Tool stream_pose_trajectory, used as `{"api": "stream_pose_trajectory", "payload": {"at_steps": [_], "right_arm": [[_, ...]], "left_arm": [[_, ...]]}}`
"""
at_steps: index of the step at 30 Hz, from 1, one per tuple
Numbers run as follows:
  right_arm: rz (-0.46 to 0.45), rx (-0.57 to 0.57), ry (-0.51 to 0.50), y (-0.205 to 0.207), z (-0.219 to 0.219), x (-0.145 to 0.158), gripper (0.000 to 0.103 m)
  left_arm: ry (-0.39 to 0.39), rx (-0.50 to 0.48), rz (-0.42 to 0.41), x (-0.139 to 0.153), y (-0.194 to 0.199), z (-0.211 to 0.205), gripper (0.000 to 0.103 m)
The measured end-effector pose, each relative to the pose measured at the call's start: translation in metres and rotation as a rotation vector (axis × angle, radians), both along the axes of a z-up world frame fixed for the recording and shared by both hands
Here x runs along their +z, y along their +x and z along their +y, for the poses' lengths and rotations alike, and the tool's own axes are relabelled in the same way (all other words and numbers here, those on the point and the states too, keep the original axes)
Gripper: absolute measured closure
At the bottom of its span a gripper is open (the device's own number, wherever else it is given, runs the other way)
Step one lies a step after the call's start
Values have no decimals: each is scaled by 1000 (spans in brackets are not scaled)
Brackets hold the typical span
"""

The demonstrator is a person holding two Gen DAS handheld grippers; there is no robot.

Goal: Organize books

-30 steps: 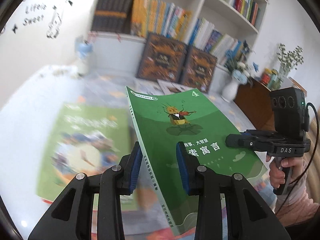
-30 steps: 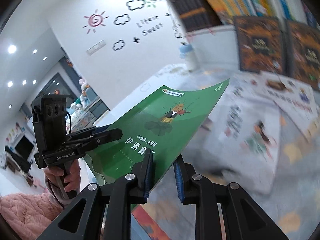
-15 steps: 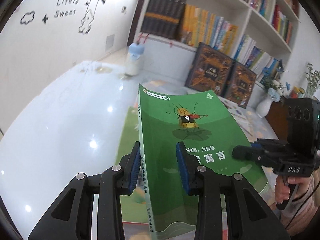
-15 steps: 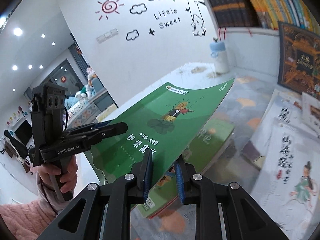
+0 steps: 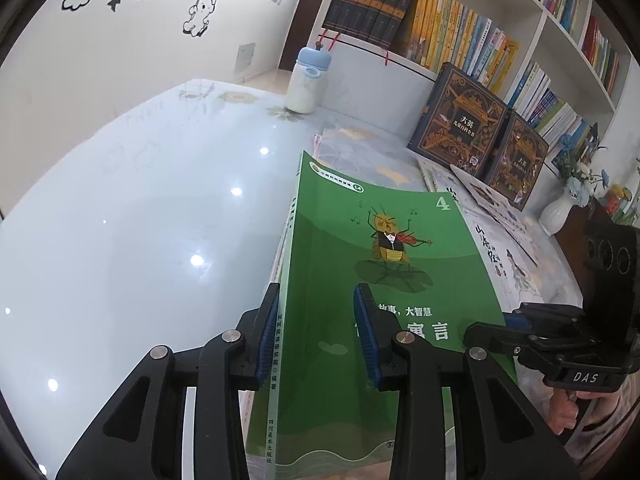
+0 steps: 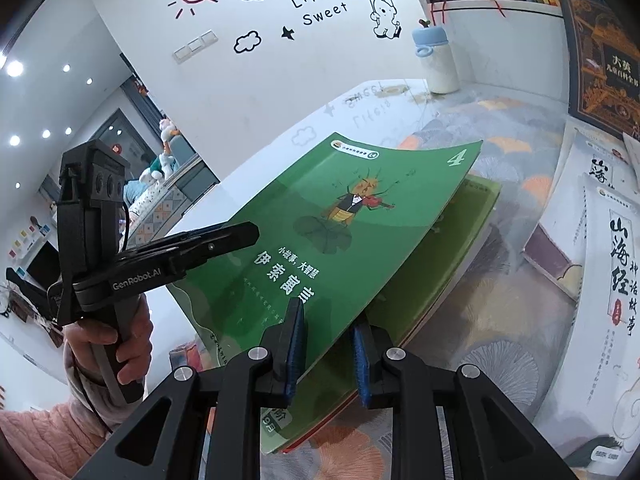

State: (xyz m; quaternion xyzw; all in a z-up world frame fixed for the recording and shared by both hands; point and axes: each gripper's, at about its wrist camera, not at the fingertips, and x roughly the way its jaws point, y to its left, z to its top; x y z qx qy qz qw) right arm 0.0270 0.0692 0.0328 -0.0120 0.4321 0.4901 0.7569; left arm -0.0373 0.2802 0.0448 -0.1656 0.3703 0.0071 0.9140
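Right wrist view: the green book hangs tilted just above a second green book lying on the tabletop, its long axis running away from both grippers. The right gripper pinches its near right edge. The left gripper straddles the spine corner, jaws opening, so release onto the stack appears imminent.

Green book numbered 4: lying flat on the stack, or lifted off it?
Lifted: the green book is tilted above the stack, far corner raised, held between left gripper and right gripper.
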Motion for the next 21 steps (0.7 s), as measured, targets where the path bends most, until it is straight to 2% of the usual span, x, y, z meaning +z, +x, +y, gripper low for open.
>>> {"api": "stream_pose_trajectory", "payload": {"at_steps": [4,9,12,15,18,19,21], "right_arm": [[5,-8,1,0,-1,-1,81],[15,-11,8,0,-1,-1,78],[28,-4,11,0,1,-1,75],[47,-2,17,0,1,-1,65],[50,0,11,-3,-1,3,37],[41,-1,7,-5,-2,5,24],[17,-3,-4,-10,-5,8,22]], "left_arm": [[84,0,5,0,2,-8,70],[159,29,22,-1,6,-12,62],[133,37,26,-3,7,-6,62],[123,70,27,-2,4,0,61],[121,87,18,2,0,1,59],[118,89,16,5,-2,1,58],[121,91,13,9,-6,-1,55]]}}
